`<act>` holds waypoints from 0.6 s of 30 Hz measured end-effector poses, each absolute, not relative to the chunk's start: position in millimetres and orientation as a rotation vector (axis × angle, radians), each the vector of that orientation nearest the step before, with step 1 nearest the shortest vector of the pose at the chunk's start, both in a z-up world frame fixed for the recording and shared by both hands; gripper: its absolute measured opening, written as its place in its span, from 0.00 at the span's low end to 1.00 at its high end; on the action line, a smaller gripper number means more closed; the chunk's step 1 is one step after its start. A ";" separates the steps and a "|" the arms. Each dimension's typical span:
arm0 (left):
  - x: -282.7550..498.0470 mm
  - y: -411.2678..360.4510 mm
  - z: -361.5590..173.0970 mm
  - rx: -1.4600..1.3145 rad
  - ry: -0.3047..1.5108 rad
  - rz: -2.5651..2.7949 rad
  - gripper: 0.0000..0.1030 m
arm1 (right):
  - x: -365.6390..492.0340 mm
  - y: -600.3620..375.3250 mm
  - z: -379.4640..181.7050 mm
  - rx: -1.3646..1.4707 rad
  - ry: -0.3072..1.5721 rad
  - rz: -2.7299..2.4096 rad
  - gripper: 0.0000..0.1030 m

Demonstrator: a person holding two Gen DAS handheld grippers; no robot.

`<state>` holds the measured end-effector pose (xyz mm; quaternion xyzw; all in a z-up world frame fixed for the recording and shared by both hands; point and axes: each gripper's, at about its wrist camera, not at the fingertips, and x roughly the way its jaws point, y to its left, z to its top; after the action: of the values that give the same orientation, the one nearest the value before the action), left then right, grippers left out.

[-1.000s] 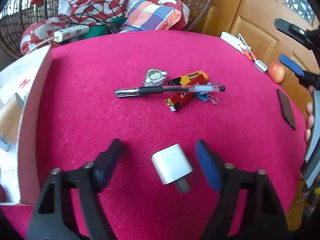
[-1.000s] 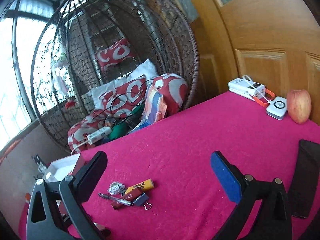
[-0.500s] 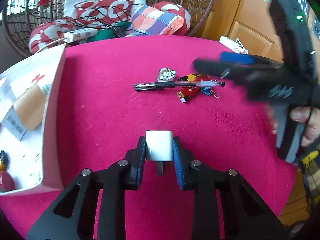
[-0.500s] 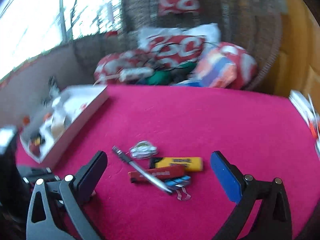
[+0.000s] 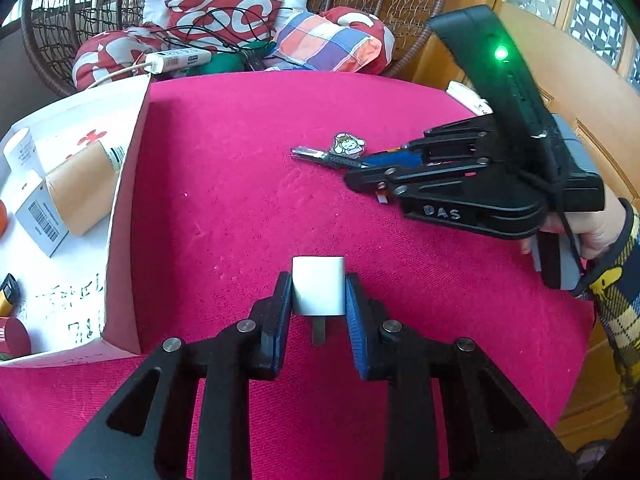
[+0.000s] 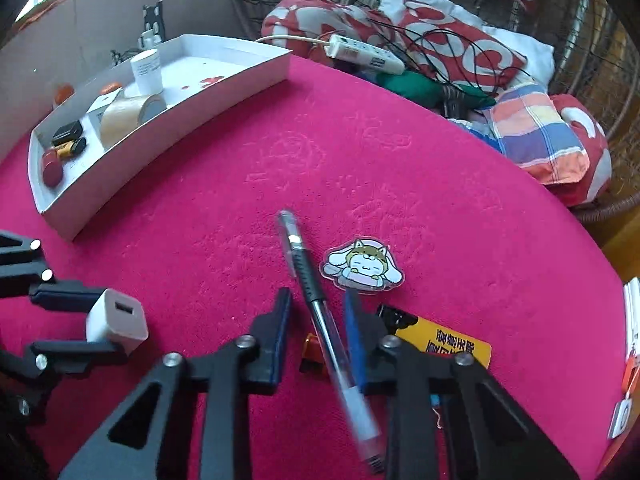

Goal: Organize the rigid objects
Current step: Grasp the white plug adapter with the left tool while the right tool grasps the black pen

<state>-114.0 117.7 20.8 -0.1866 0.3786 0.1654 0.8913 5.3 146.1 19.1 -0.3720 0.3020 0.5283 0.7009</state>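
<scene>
The pen (image 6: 316, 312) lies on the pink bench (image 6: 400, 168) with its long axis running away from your right hand-held gripper (image 6: 318, 320), capped tip toward the far side and leaning a little left, its clear tail coming back under the frame and blurred there. It sits directly between that hand-held gripper's fingers; the right finger seems to touch the barrel, the left shows a small gap, yet the jaws have run to nearly their tightest, so take it as clamped on the pen across its length. A cartoon sticker (image 6: 362, 266) lies just right of the barrel, a yellow lighter (image 6: 448, 344) beside the right finger.

Your left hand-held gripper (image 5: 318, 304) is clamped on the white charger (image 5: 318, 286), prongs pointing back toward you, USB face forward. The white box (image 6: 160, 120) stands to the left of both, its long side facing them. The charger is the nearer to it; the pen would have to cross the open bench, probably best carried parallel to that long wall.
</scene>
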 end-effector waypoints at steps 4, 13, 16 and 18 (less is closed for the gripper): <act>-117.2 118.6 22.5 -0.394 0.769 0.346 0.24 | -2.1 135.6 33.2 -0.757 0.648 1.202 0.07; -123.1 116.2 36.6 -0.374 0.712 0.361 0.24 | -15.3 72.1 99.4 -0.294 0.523 1.190 0.07; -127.4 113.9 42.8 -0.366 0.684 0.367 0.25 | -18.2 48.0 122.2 -0.167 0.466 1.174 0.07; -132.3 113.0 55.7 -0.351 0.646 0.375 0.25 | -19.2 33.2 137.0 -0.110 0.424 1.166 0.07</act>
<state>-132.3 113.0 55.7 -0.1705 0.3141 0.1822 0.9160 -19.2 33.2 137.0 -0.0516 0.1984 0.5461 0.8122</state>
